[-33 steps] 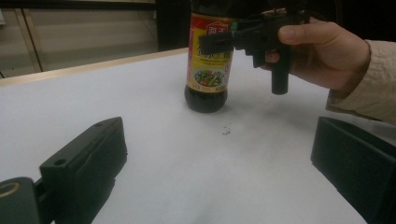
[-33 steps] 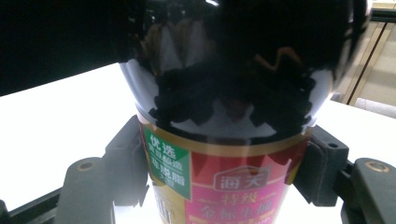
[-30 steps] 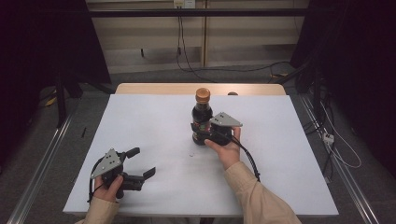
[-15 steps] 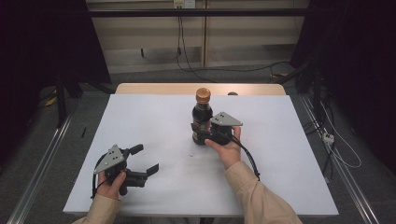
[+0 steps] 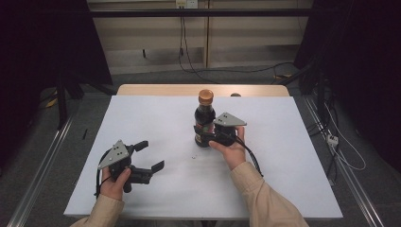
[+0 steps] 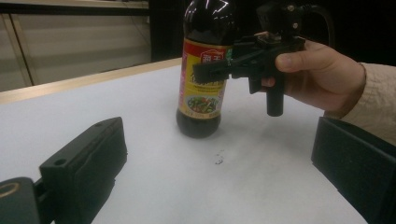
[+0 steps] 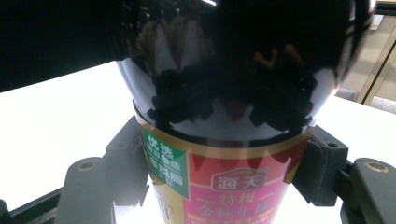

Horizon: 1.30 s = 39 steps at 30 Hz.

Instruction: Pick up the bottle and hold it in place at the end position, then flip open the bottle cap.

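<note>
A dark sauce bottle (image 5: 204, 120) stands upright on the white table (image 5: 283, 156), toward the far edge of it and roughly at mid-width, its orange-brown cap (image 5: 205, 96) on top. The right gripper (image 5: 204, 135) is clamped around the lower, labelled part of the bottle: in the right gripper view the two black jaws sit tight against either side of the red and yellow label (image 7: 233, 191), with the glossy dark shoulder of the bottle bulging above them. The person's right hand (image 5: 232, 149) grips the tool from the near side of the bottle, a beige sleeve (image 5: 265, 198) running back toward the near table edge. The left gripper (image 5: 149, 156) is well apart from the bottle, nearer the person and off to its left, with its jaws spread wide and nothing between them; its nose points toward the bottle, which shows in the left gripper view framed between the two open jaws. A small dark speck (image 6: 218, 161) lies on the table just in front of the bottle's base, on the near side.
</note>
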Each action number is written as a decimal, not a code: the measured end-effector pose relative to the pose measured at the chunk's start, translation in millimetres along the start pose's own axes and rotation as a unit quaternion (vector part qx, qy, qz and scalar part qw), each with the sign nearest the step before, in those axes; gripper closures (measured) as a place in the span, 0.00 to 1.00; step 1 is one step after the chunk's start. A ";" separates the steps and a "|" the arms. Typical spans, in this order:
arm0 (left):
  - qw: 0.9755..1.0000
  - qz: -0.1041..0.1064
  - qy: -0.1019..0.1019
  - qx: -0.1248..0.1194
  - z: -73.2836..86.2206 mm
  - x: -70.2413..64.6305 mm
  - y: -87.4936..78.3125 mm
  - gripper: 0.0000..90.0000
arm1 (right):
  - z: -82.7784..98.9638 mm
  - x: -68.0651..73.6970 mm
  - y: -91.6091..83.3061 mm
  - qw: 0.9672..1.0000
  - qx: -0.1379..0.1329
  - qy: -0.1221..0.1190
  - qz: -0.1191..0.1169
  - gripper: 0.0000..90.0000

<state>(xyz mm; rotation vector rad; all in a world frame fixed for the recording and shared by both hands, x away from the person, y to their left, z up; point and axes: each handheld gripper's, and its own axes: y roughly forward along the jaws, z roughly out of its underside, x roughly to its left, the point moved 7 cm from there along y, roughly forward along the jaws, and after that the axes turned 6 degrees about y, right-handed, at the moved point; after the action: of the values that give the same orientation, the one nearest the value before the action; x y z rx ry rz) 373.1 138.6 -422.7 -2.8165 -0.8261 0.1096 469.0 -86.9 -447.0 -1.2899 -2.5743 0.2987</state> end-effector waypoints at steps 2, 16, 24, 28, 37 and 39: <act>1.000 0.002 -0.002 -0.001 -3.2 0.6 2.1 0.03 | 0.3 0.4 -0.1 1.000 -0.001 0.000 0.001 0.33; 0.999 0.035 -0.007 0.008 -31.5 0.9 30.1 0.02 | 0.3 -0.6 0.5 1.000 -0.004 0.001 -0.004 0.33; 0.999 0.045 -0.003 0.019 -43.0 1.4 42.0 0.03 | 0.5 -0.7 0.7 1.000 -0.005 0.002 -0.004 0.33; 0.999 0.045 -0.008 0.022 -49.9 4.6 47.4 0.03 | 0.6 -0.4 0.7 1.000 -0.005 0.003 -0.004 0.33; 0.998 0.050 -0.011 0.023 -63.7 8.7 61.8 0.05 | 0.8 -0.8 0.8 1.000 -0.004 0.005 -0.004 0.33; 0.998 0.049 -0.007 0.024 -66.9 9.6 64.4 0.06 | 0.7 -0.7 0.9 1.000 -0.004 0.005 -0.004 0.33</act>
<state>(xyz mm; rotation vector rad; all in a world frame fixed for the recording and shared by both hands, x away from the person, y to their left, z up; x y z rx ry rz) 423.7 79.2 -371.4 -2.8147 -0.6790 0.1632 469.8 -87.0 -448.0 -1.2798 -2.5755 0.2793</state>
